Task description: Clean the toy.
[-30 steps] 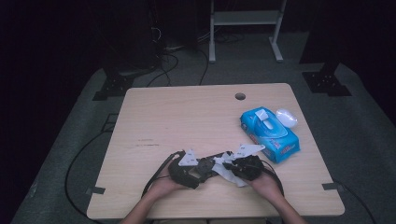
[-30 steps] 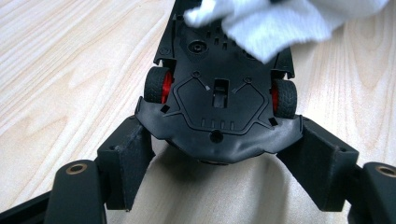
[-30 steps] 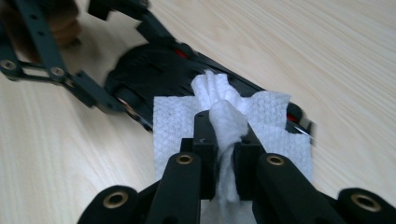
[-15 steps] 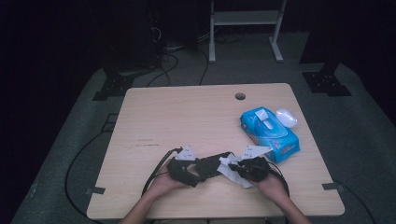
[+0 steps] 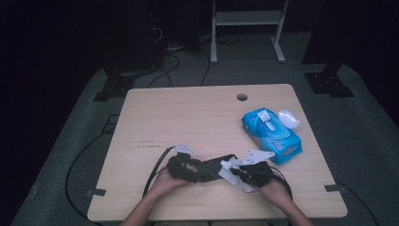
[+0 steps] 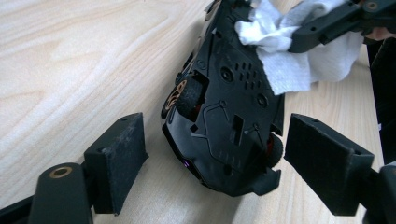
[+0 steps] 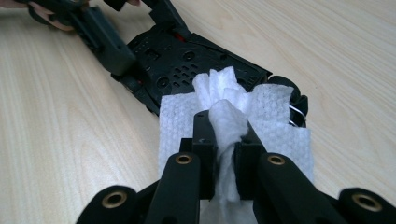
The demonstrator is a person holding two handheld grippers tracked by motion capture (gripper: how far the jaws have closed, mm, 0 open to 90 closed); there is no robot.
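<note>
The pale wooden tabletop (image 5: 188,122) carries everything, with a small round hole (image 5: 242,97) near its far edge, well beyond both tongs. The blue soft pack of wet wipes (image 5: 272,134) lies just beyond the right tongs, and a clear plastic lid (image 5: 289,118) sits on the pack's far side.

The black toy car (image 6: 229,112) lies overturned on the tabletop between the two tongs, its flat underside with screw holes and vent dots facing up. In the left gripper view its tail end sits in the gap between the two black pads, with one small wheel with a gold hub (image 6: 180,95) toward the left pad and another wheel close to the right pad.

The left tongs (image 5: 184,165) are spread: their jaws have just been opening, the car is between them, and bare wood shows between the left pad and the car's side. Whether the right pad touches the car's wheel I cannot tell.

The right tongs (image 7: 224,140) are pressed together, pinching a bunched fold of the white textured paper wipe (image 7: 275,126). The rest of the wipe fans out ahead of those tongs and lies over the end of the car's underside nearest them. In the left gripper view the same wipe (image 6: 289,65) drapes over the car's far end, under the right tongs (image 6: 327,25).
</note>
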